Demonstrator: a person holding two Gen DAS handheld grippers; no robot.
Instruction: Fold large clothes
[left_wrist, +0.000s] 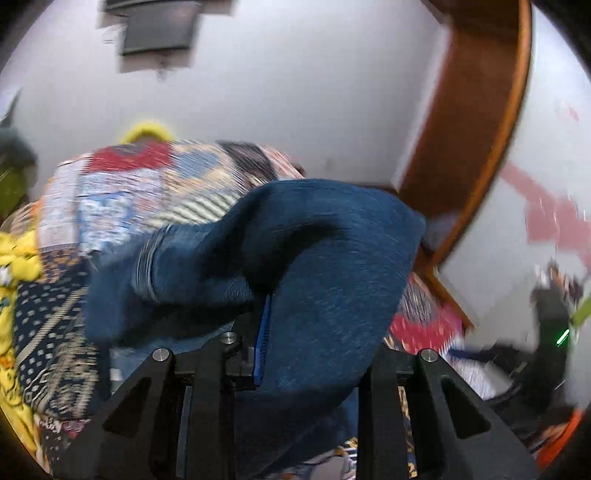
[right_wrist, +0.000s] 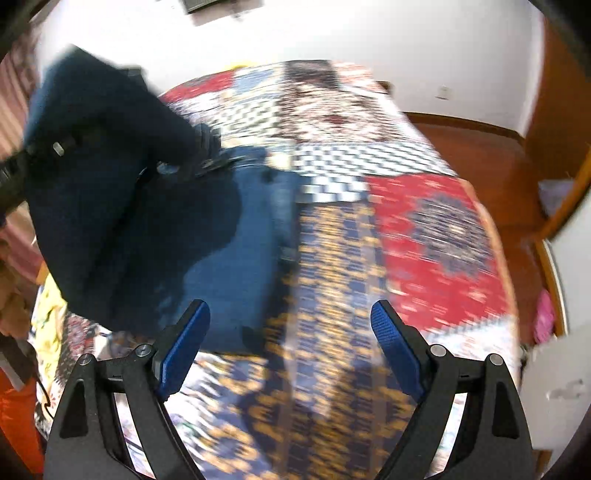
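A large dark blue garment (left_wrist: 317, 266) hangs from my left gripper (left_wrist: 266, 332), which is shut on its fabric; the cloth drapes over the jaws and hides the right finger. In the right wrist view the same garment (right_wrist: 229, 258) is lifted at the upper left by the other gripper (right_wrist: 192, 155), with its lower part resting on the bed. My right gripper (right_wrist: 290, 321) is open and empty above the patchwork bedspread (right_wrist: 332, 280), just right of the garment's lower edge.
The bed is covered by a patchwork quilt (left_wrist: 122, 192). A yellow cloth (left_wrist: 14, 266) lies at its left side. A wooden floor (right_wrist: 480, 147) and a wooden door frame (left_wrist: 472, 122) are to the right. White walls lie behind.
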